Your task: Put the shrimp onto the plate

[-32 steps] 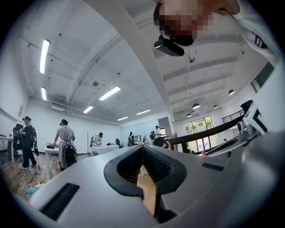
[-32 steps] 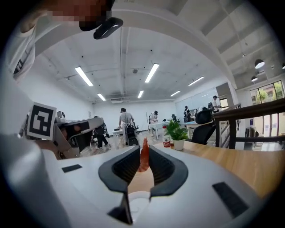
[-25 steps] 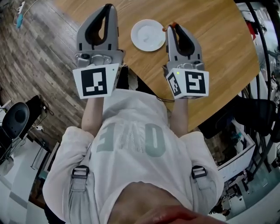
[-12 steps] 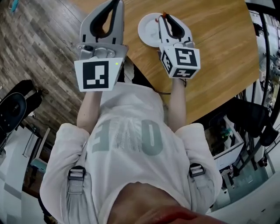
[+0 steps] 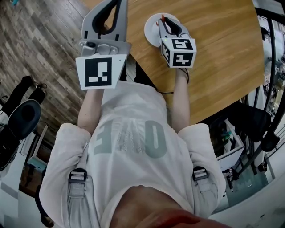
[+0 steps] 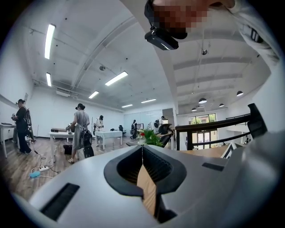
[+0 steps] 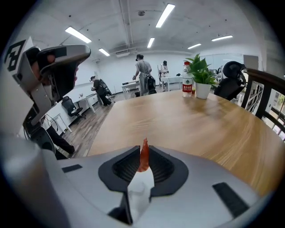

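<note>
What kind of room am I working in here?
Probably an open-plan office or lab: ceiling strip lights, white desks with people standing at them, and an office chair.

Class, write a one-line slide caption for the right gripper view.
The right gripper, jaws shut on an orange shrimp, hovers over the white plate on the wooden table.

Open-plan office/lab: ceiling strip lights (image 6: 116, 78), white desks (image 6: 108, 133), office chairs (image 7: 70, 107), wood floor (image 5: 40, 49), ppl (image 6: 81, 129) standing in bg.
</note>
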Available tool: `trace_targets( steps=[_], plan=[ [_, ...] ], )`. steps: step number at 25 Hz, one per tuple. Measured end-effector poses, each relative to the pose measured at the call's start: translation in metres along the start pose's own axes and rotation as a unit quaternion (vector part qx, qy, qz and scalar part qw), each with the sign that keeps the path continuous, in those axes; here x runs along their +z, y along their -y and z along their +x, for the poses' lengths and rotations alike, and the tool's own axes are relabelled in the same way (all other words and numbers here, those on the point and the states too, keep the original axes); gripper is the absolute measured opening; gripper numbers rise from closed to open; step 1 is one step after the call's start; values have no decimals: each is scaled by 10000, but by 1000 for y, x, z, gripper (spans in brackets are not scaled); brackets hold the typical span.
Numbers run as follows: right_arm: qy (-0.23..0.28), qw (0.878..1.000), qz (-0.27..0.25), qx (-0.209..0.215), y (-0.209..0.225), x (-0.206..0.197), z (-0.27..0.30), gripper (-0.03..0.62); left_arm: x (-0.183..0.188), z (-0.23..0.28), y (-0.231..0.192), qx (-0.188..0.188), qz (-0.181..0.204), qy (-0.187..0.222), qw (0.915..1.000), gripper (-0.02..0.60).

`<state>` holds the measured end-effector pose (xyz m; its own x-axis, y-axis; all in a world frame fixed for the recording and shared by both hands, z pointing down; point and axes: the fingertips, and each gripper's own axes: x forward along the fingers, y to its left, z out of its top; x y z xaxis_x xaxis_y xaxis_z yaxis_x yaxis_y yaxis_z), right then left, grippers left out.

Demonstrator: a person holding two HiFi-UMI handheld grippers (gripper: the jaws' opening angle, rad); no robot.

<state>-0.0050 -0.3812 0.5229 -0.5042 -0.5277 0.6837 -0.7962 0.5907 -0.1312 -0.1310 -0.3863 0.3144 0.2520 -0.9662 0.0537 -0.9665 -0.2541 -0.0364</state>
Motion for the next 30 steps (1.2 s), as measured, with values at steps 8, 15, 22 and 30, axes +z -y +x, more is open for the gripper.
trace_targets(
  steps=[8,15,22,30],
  plan=[
    [-531,9985,-123,62,-3,-17,19,64,-3,-1,-1,18,58,-59,10000,11],
    [-780,9969,-84,77,-2,-28,26,66,-5,-7,-2,68,93,-108,9999,11],
    [-854,9961,-230,19,-3,-30,29,66,0,-11,-7,146,50,-30,9999,11],
    [-954,9950,-298,-14,1,-36,27,66,-1,-15,-8,176,79,-90,9998,11]
  ],
)
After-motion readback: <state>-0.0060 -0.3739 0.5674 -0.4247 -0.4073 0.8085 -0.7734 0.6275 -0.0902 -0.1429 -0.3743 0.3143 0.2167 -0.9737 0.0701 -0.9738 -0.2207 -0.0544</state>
